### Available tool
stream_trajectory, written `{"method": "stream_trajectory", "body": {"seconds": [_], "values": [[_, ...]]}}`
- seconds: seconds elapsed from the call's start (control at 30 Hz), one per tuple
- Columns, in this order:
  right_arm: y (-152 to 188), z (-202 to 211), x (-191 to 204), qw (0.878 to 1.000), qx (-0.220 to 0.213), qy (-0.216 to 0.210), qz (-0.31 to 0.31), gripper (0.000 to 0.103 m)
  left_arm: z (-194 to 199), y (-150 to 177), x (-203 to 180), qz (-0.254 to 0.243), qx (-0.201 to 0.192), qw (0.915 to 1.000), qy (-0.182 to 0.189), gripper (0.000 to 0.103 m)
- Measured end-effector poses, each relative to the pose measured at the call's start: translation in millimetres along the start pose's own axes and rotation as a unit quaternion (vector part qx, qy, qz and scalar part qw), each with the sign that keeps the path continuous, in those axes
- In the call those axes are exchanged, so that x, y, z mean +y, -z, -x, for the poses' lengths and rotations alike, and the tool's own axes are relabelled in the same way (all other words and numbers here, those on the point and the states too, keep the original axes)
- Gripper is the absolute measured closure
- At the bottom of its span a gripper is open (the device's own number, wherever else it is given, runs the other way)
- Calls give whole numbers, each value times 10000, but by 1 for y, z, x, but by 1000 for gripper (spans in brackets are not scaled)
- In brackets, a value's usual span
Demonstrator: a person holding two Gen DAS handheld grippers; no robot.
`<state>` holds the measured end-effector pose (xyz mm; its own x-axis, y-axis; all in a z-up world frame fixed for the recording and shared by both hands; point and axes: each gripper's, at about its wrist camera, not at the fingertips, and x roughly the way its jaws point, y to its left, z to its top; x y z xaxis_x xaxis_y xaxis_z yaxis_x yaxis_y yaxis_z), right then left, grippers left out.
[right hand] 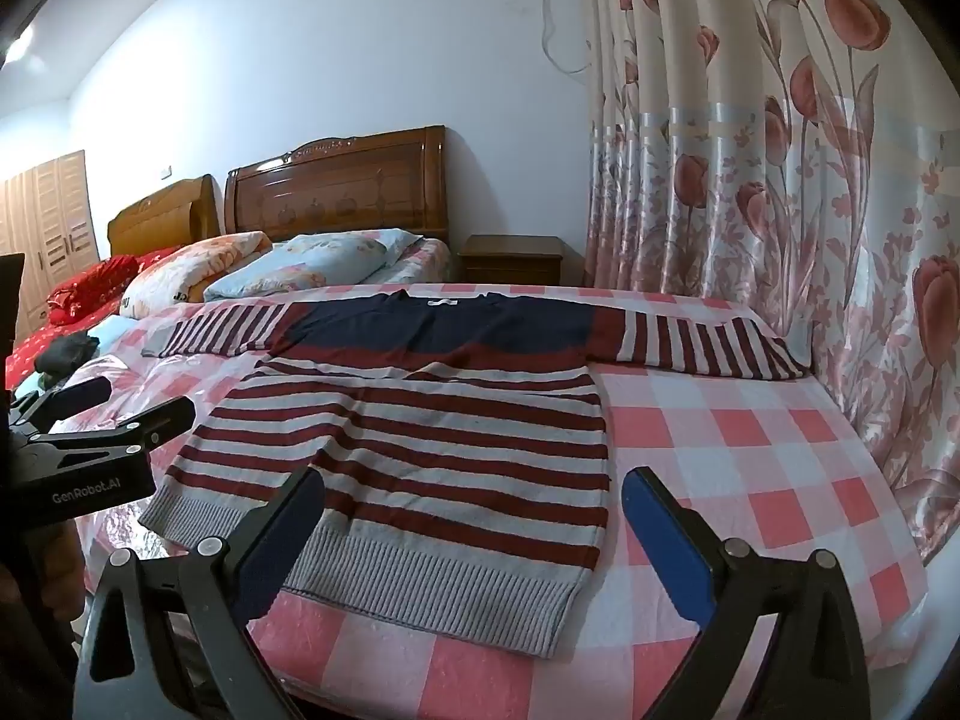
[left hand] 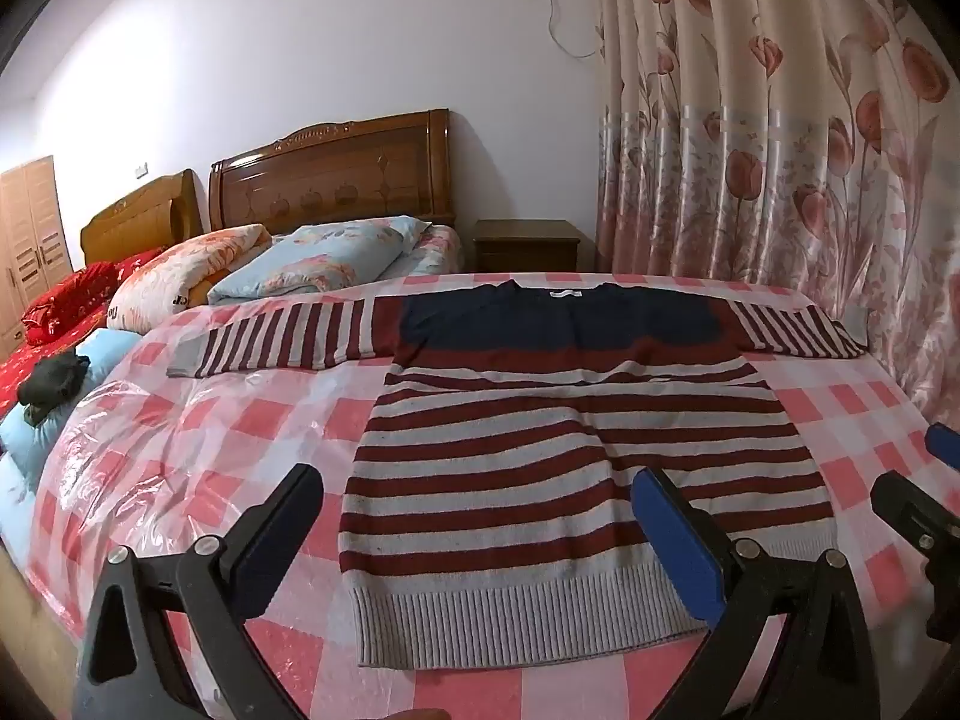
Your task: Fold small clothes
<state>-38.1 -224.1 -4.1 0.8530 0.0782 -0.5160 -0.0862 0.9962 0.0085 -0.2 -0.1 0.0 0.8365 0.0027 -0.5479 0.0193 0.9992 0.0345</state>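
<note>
A small striped sweater, maroon and grey with a navy chest band, lies flat on the pink checked bed cover, sleeves spread out to both sides, grey ribbed hem nearest me. It also shows in the right wrist view. My left gripper is open and empty, held just above the hem. My right gripper is open and empty above the hem's right part. The right gripper shows at the right edge of the left wrist view. The left gripper shows at the left edge of the right wrist view.
A second bed with folded quilts and pillows stands behind, with wooden headboards. A nightstand is at the back. A floral curtain hangs along the bed's right side. A dark bundle lies at the left.
</note>
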Motion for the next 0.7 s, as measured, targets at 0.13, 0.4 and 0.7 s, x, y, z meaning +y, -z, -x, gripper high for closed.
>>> {"method": "stream_trajectory", "body": {"seconds": [0.13,0.4,0.7], "values": [[0,0,0,10000,0,-3,-11,2,-1,0,0,6,41,10000,-17,0],[1,0,-1,10000,-2,-17,-33,2,-2,3,2,42,87,9999,-51,0],[1,0,-2,10000,5,-26,-54,2,-5,3,3,52,129,9999,-42,0]]}}
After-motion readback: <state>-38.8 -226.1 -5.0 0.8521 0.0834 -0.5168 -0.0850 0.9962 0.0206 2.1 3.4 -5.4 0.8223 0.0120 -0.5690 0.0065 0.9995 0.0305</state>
